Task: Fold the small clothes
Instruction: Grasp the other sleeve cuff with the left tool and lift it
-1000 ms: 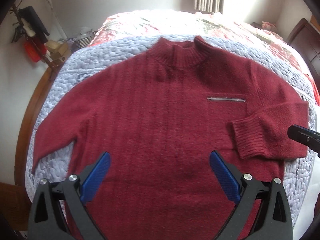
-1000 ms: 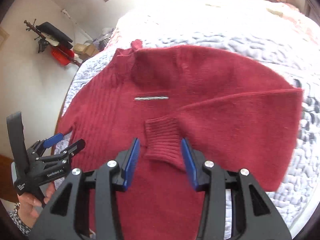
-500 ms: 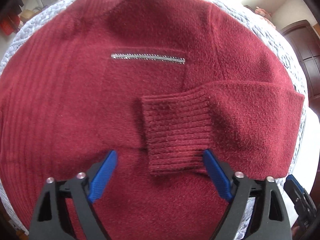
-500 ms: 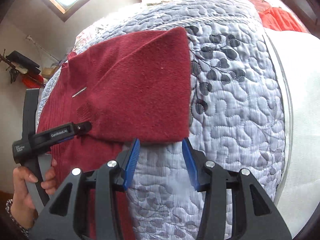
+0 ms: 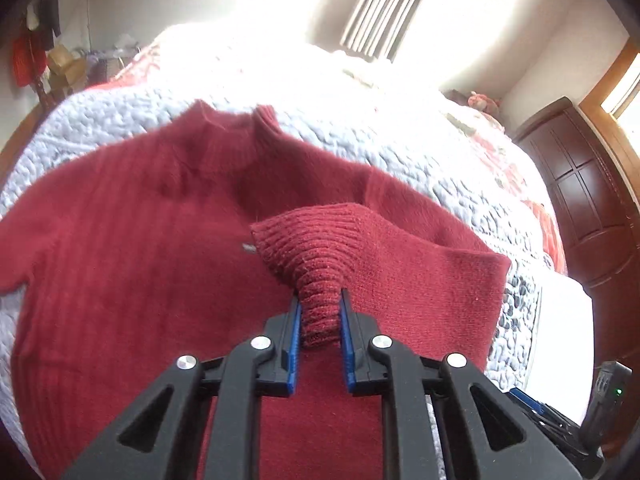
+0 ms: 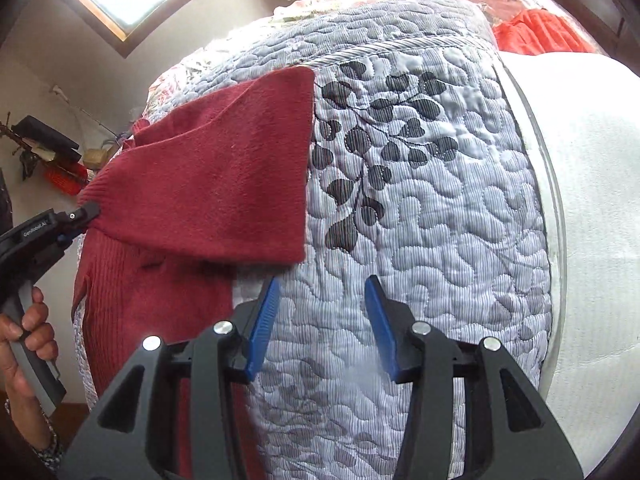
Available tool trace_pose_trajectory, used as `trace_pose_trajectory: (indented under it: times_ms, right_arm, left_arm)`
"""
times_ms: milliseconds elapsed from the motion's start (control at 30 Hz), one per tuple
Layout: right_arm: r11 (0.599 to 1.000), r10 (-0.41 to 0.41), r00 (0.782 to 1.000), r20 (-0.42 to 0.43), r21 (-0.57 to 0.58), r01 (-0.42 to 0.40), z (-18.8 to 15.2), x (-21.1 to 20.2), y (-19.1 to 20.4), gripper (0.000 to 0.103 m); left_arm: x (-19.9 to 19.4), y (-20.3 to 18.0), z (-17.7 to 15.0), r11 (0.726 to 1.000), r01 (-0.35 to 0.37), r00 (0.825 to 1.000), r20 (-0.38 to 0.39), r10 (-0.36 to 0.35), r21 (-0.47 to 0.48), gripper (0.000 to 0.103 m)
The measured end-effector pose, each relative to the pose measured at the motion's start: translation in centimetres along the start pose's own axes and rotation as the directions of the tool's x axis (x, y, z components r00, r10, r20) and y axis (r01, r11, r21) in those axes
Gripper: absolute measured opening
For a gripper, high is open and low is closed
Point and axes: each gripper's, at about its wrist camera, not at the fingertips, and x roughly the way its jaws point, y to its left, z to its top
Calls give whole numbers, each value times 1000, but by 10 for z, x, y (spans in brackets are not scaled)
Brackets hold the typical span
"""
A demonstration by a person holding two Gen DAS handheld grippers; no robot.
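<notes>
- Bedroom: bed with a grey quilted cover (image 6: pixel 440 208), window and striped curtain at 12 o'clock in the left view, dark wardrobe (image 5: pixel 592 208) at 3 o'clock.
- Red sweater (image 5: pixel 132 264) lies flat on the quilt, collar toward 12 o'clock, one sleeve (image 6: pixel 224 184) folded across the chest.
- My left gripper (image 5: pixel 319 320) is clamped on the ribbed cuff (image 5: pixel 316 256), which is bunched and lifted between the blue pads.
- My right gripper (image 6: pixel 320 324) has its jaws spread with nothing between them, above bare quilt; sleeve fold edge at its 11 o'clock.
- Handling, my read: soft, light, floppy knit, fuzzy not slippery, nothing fragile; it'll sag and drag whatever isn't supported.
- Cuff rib is thick and makes a good bite. For the body fold I'd grab the hem or side seam, pinching both layers.
</notes>
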Motion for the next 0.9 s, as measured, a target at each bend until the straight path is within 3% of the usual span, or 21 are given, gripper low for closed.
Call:
trace_pose_trajectory:
  times_ms: [200,367,500,567,667,733,800,900]
  right_arm:
    - [999,49,999,-11,-20,-49,19,20,36,48]
    - [992,114,992,-50,-38,-116,31,43,71,52]
    - [987,146,986,-78,-50,-150,43,60,96,54]
    - [989,130,988,-89,-62,-135,49,69,107,62]
    - [994,74,990,-119,-67,-82,54,87,114,63]
    - [998,26,989,-146,-53,-34,56,101,113,58]
    - [999,-12,987,-163,-50,4,56,110,110,23]
    - [1000,7,989,-146,-25,-11,54,106,100,18]
  left_arm:
    - [-30,74,29,993,-113,990,79,114,-14,17]
    - [-30,139,26,974,-219,973,59,223,-57,18]
    - [-8,166,16,967,-239,971,-1,240,-85,22]
    - [2,175,10,969,-232,973,-21,231,-81,25]
    - [12,182,6,966,-250,968,-25,248,-72,32]
    - [15,189,4,967,-243,970,-28,242,-79,35]
    - [15,195,3,967,-243,970,-32,241,-82,36]
    - [8,206,3,965,-250,968,-23,249,-84,41]
